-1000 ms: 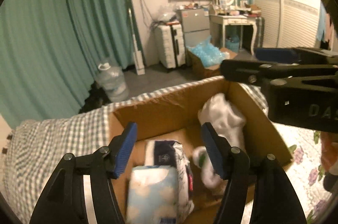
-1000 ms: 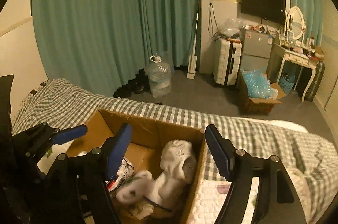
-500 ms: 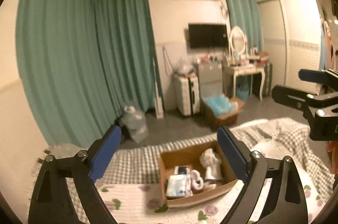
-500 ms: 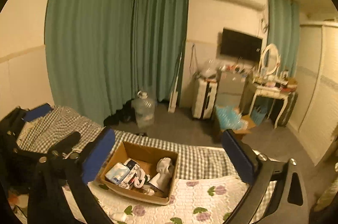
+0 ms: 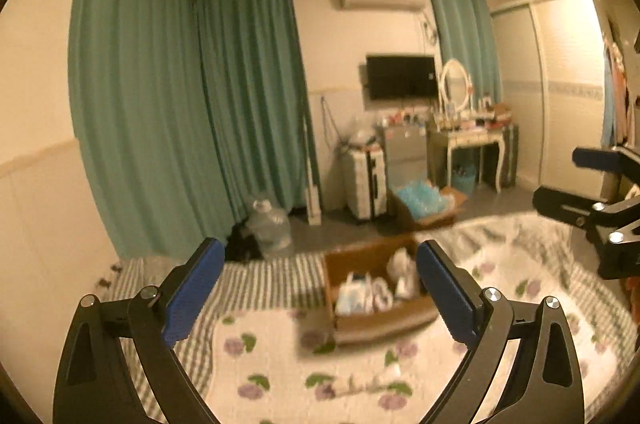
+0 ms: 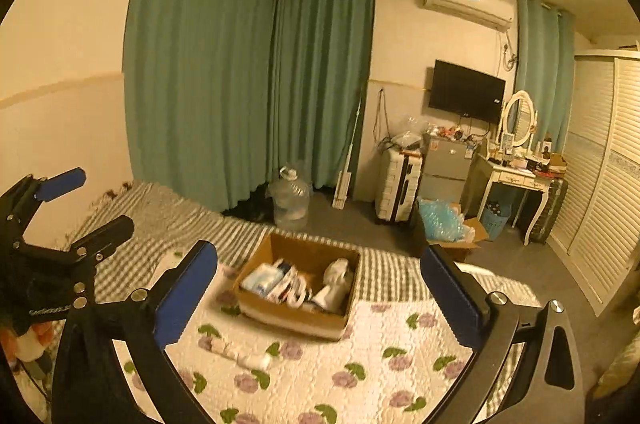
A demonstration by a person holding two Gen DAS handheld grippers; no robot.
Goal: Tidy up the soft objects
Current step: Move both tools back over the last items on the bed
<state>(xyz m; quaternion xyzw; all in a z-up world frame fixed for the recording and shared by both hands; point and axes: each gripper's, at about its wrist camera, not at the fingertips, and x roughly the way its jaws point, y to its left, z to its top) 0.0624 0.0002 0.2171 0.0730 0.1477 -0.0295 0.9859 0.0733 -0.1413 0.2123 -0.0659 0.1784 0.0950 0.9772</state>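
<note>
Left tongs: spread wide, holding nothing; black arms with ribbed blue pads.
Right tongs: also spread wide and bare.
Cardboard box: open-topped, brown, rectangular; it sits on the bed, on a quilted white cover printed with purple flowers.
Soft objects: a pale blue pack, crumpled printed fabric and a lumpy white bundle, all inside the box.
Small white item: lies on the quilt in front of the box, too blurred to name.
Change: a second ago both tongs hung just above the box; now they are well back, and the box looks small.
</note>
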